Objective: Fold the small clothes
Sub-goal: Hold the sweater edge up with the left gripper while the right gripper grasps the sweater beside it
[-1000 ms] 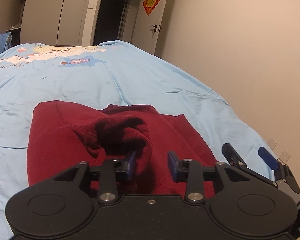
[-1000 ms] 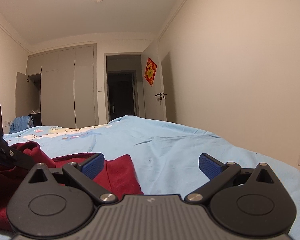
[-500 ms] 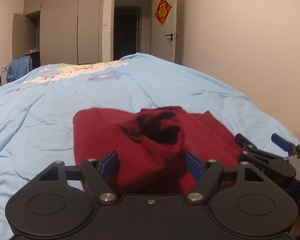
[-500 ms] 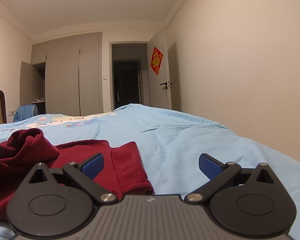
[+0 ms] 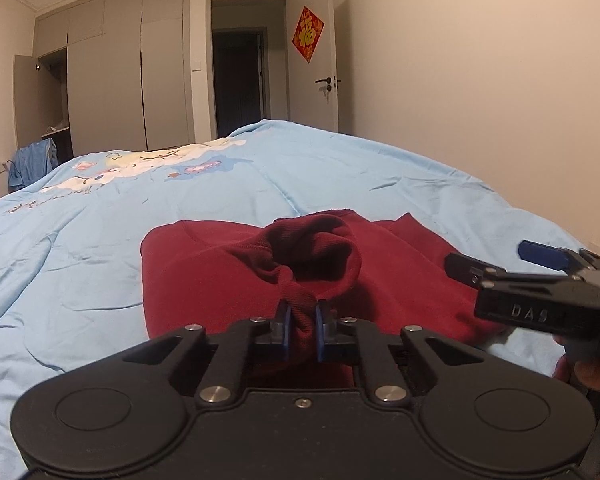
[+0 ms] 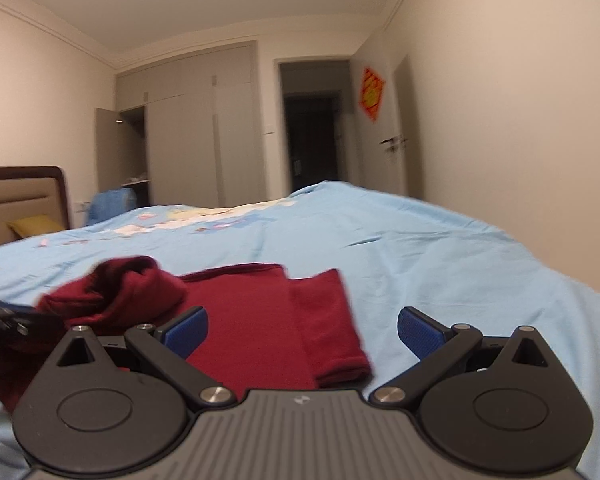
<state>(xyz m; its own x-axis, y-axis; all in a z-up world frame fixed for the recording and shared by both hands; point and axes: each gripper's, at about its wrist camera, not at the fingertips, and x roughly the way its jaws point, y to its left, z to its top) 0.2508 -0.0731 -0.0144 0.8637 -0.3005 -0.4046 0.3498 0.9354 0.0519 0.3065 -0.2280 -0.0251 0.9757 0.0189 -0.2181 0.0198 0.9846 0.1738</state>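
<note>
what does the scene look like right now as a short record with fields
surface: light blue quilted bedspread
garment: dark red knit sweater, lying on the bedspread, one part bunched up
left gripper: shut on a bunched fold of the sweater
right gripper: open, above the sweater's flat side, holding nothing
background: grey wardrobe, red diamond door decoration

Open bedspread [image 5: 100, 248] around bunched garment [image 5: 260, 272]
</note>
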